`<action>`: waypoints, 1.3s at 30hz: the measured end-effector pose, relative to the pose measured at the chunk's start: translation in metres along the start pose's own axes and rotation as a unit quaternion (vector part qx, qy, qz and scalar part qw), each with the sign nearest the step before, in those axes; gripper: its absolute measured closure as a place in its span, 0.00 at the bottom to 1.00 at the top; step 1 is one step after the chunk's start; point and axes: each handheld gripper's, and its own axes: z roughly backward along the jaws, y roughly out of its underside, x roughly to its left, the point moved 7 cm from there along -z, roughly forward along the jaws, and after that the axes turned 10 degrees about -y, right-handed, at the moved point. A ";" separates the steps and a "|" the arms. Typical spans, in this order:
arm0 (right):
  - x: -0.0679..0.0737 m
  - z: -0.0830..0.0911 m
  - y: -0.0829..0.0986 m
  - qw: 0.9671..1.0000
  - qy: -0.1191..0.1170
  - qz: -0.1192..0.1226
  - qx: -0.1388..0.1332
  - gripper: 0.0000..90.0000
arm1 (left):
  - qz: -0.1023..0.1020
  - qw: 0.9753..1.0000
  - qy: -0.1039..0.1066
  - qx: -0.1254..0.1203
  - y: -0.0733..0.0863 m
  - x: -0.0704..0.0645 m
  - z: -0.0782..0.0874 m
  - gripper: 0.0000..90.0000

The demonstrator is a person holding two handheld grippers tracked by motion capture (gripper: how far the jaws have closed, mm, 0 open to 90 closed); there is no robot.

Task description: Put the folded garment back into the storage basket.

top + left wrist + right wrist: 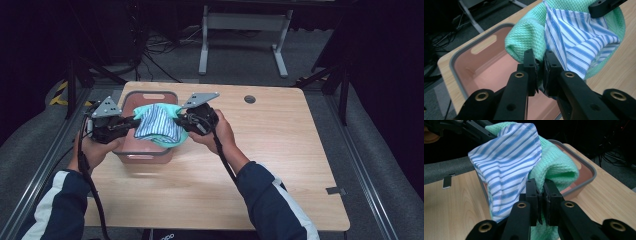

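Right gripper [541,195] clamped on green cloth [556,167] and striped cloth [506,167]

Both hand-held grippers [131,121] [181,119] clamped (level)

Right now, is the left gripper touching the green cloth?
Touching: in the left gripper view, the left gripper has its jaws closed on an edge of the green cloth.
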 end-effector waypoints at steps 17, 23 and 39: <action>0.008 -0.057 -0.010 1.000 -0.018 0.000 0.018 0.93 | 0.017 0.999 -0.026 0.033 0.031 0.029 -0.003 0.92; 0.004 -0.069 -0.001 0.999 -0.024 -0.012 0.024 0.93 | 0.019 0.999 -0.029 0.041 0.038 0.032 -0.010 0.92; 0.001 -0.096 0.012 0.998 -0.019 -0.027 0.048 0.92 | 0.014 0.997 -0.036 0.065 0.049 0.038 -0.029 0.91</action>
